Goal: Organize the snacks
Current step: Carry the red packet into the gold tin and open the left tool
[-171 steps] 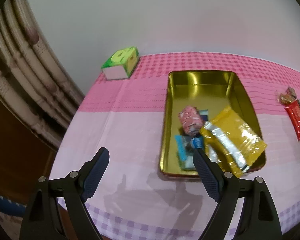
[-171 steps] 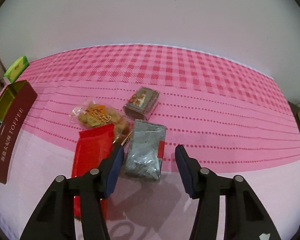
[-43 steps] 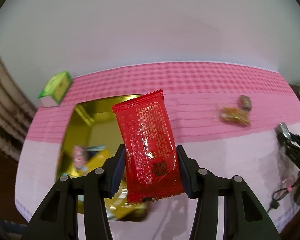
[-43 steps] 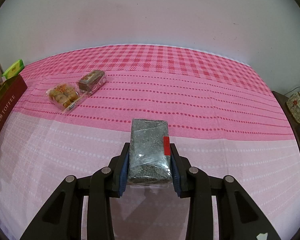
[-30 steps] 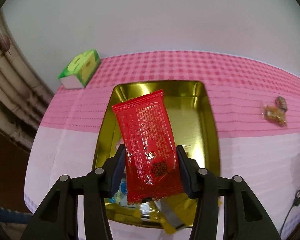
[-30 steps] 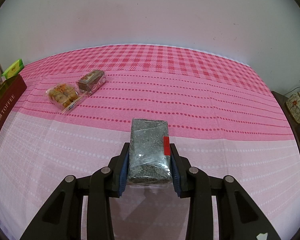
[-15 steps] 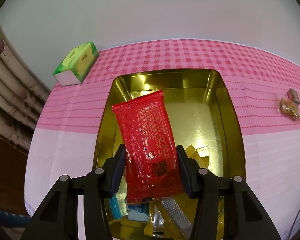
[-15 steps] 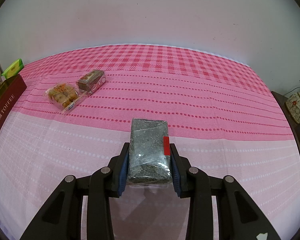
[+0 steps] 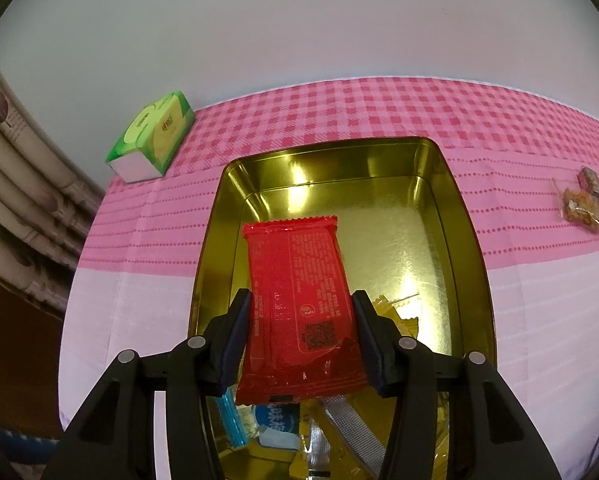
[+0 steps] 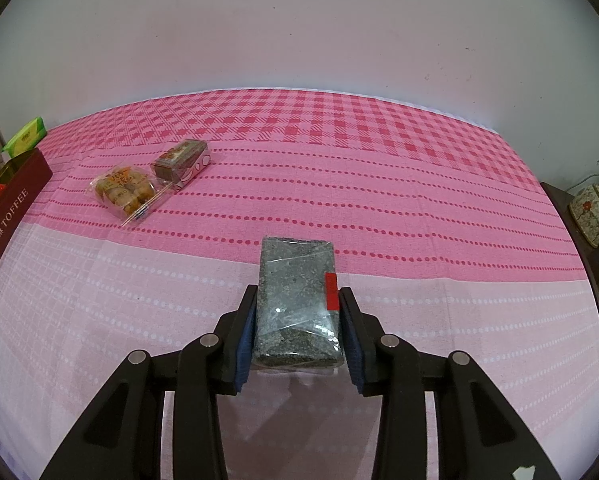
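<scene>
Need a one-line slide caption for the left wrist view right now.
Left gripper holds a red snack packet over the gold tin, where other snacks already lie at the near end.

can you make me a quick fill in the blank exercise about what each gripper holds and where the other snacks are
1. The left gripper holds a ____ snack packet over the gold tin.
2. The right gripper grips a clear pack of ____ snack.
3. The green tissue box sits ____ the tin.
4. The orange snack bag lies on the ____.

Missing words: red; grey; outside; tablecloth
</scene>
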{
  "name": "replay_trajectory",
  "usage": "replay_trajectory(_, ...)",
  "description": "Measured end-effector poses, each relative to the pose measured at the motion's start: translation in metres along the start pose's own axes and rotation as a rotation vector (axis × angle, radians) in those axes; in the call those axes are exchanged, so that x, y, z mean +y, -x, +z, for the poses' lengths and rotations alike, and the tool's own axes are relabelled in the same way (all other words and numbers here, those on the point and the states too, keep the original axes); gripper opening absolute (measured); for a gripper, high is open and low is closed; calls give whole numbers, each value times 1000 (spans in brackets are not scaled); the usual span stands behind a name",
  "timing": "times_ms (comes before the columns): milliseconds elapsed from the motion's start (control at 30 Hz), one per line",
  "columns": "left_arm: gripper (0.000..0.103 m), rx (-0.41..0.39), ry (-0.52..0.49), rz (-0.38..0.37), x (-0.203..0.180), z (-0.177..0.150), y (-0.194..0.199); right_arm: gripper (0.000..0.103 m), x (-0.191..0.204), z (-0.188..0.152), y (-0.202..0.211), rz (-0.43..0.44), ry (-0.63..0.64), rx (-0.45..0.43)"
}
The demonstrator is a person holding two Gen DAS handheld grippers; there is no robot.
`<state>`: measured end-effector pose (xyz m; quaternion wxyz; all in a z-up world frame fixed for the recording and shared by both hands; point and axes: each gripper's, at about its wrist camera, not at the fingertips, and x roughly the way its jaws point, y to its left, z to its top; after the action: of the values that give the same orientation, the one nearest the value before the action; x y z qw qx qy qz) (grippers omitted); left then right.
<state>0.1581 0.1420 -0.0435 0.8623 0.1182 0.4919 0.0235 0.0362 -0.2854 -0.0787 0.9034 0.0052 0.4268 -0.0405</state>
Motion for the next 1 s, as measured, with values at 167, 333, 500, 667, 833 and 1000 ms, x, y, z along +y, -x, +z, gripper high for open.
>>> replay_trajectory(167,60,8,21,-36,6,-1,3,35,-1,0,0,0,1,0)
replay_trajectory(333,67,-13,15,-28,9,-4,12,35,0,0,0,0,1,0)
replay_trajectory(500,69,-39,12,-19,12,-10,24,35,1,0,0,-1,2,0)
replay_trajectory(667,73,-65,18,12,16,-21,38,35,-1,1,0,-2,2,1)
replay_trajectory(833,75,-79,56,-14,23,-34,51,35,-3,1,-1,-8,-21,3)
replay_trajectory(1000,76,-105,99,4,33,-47,63,32,0,3,0,-26,-30,18)
